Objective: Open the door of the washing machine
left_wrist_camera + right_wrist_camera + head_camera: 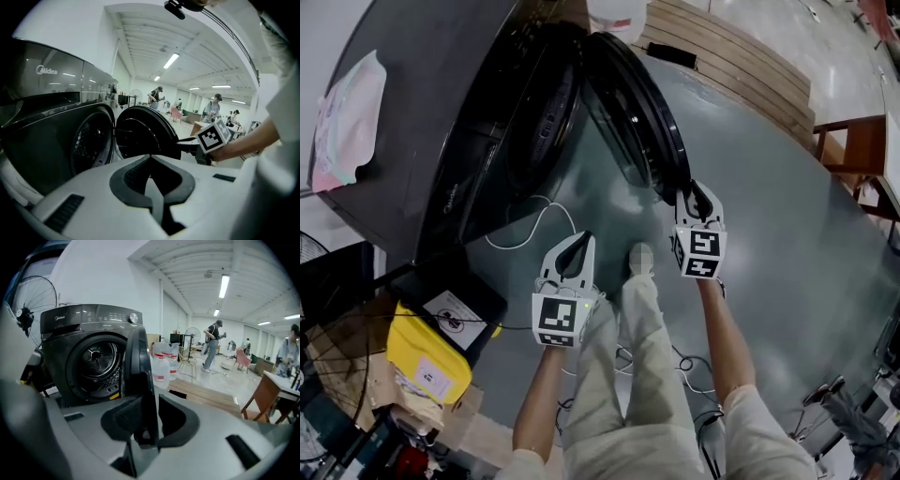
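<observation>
The dark washing machine (422, 122) stands at the upper left with its round door (637, 103) swung out, so the drum opening (539, 122) shows. My right gripper (694, 192) is at the door's free edge. In the right gripper view the door's rim (138, 362) runs down between the jaws of the right gripper (147, 420), and the pads close on it. My left gripper (577, 239) hangs lower, in front of the machine and apart from the door, its tips together on nothing. The left gripper view shows the open door (140, 136) beyond the left gripper (150, 161).
A white cable (534, 225) lies on the floor before the machine. A yellow pack (427, 361) and a dark box sit at the lower left. A wooden platform (741, 66) and water bottles (161, 364) stand behind the door, a wooden chair (862, 155) to the right.
</observation>
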Available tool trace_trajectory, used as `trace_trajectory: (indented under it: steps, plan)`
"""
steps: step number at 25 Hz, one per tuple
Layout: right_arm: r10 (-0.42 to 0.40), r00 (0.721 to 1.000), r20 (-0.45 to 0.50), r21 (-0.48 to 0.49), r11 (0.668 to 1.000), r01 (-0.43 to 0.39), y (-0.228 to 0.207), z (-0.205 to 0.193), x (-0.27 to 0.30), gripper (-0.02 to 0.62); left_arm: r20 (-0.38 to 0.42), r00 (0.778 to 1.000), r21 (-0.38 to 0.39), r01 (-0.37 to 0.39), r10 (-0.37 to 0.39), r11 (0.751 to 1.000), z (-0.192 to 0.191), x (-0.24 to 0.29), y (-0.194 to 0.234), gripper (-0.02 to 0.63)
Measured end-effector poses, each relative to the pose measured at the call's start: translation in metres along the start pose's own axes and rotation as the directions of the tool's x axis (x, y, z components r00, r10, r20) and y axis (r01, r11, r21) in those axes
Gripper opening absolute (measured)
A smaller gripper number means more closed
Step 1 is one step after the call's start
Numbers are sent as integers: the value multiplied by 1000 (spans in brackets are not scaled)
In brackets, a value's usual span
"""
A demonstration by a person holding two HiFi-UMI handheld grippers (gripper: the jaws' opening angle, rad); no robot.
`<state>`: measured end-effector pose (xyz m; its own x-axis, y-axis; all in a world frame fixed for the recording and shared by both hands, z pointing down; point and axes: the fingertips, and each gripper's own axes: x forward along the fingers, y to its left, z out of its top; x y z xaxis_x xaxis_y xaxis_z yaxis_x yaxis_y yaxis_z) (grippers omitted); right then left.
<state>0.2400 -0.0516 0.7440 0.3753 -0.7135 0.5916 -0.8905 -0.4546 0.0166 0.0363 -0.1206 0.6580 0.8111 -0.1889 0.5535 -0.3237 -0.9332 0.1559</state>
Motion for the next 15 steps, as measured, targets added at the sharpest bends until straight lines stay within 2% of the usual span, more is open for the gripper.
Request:
trace_trajectory:
  steps: [7,15]
  plan:
    - [-96,995,0,43,994,96,-64,6,7,91,-7,999,25,41,-41,999,19,33,-22,8]
    - [-139,990,-10,60,988,139,-121,18,25,106,-1,997,40,77,-77,996,46,72,-41,8]
